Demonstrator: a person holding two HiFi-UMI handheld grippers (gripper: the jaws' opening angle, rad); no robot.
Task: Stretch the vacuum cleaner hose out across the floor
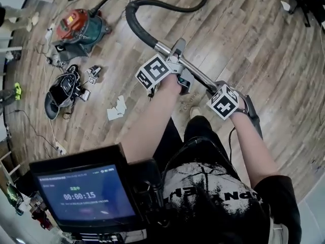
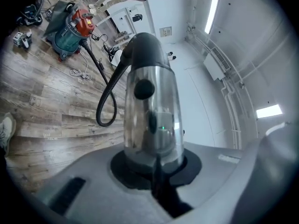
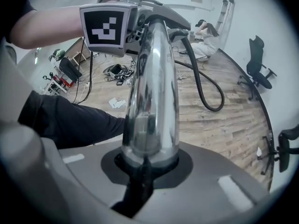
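Observation:
The red and teal vacuum cleaner (image 1: 78,28) stands on the wood floor at the upper left. Its black hose (image 1: 167,5) loops across the top and bends back down into a chrome wand (image 1: 195,72). Both grippers hold that wand above the floor. My left gripper (image 1: 180,65) is shut on the wand's upper part, near the black hose cuff (image 2: 142,45). My right gripper (image 1: 216,89) is shut on the wand lower down. In the left gripper view the chrome wand (image 2: 152,120) fills the jaws (image 2: 154,164). The right gripper view shows the wand (image 3: 152,101) clamped in its jaws (image 3: 147,161).
A black bag with cables (image 1: 63,89), small gadgets (image 1: 93,72) and paper scraps (image 1: 117,108) lie on the floor at the left. A screen (image 1: 84,192) hangs at my chest. An office chair (image 3: 257,64) and a seated person (image 3: 205,37) are at the room's far side.

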